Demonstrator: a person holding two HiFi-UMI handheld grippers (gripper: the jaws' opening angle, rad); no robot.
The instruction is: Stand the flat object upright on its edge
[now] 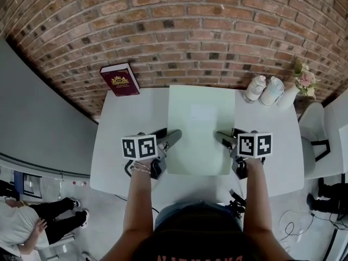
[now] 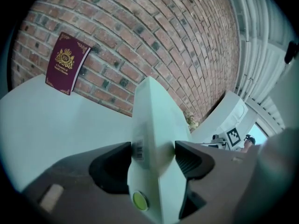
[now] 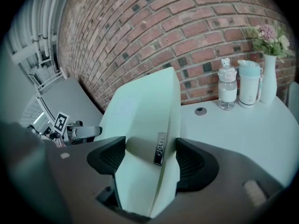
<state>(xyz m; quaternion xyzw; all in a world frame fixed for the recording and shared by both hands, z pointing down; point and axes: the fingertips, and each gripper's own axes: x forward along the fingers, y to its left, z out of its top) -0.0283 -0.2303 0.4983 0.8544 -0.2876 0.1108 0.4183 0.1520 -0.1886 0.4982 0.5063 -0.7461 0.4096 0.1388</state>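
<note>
A pale green flat case [image 1: 201, 129] lies lengthwise over the middle of the white table [image 1: 117, 145], and each gripper holds one of its long sides. My left gripper [image 1: 173, 137] is shut on its left edge, and in the left gripper view the case [image 2: 154, 120] passes between the jaws [image 2: 153, 158], by a barcode label. At the case's right edge, my right gripper [image 1: 222, 139] is also shut. The right gripper view shows the case [image 3: 145, 111] clamped at its metal logo tag [image 3: 150, 155]. Whether its underside touches the table is hidden.
A maroon book [image 1: 119, 79] leans on the brick wall at the back left. At the back right stand a bottle [image 1: 254, 88], a tumbler [image 1: 271, 91] and a flower vase [image 1: 302, 83]. A white chair [image 1: 318, 140] is right of the table. A person [image 1: 32, 222] sits at lower left.
</note>
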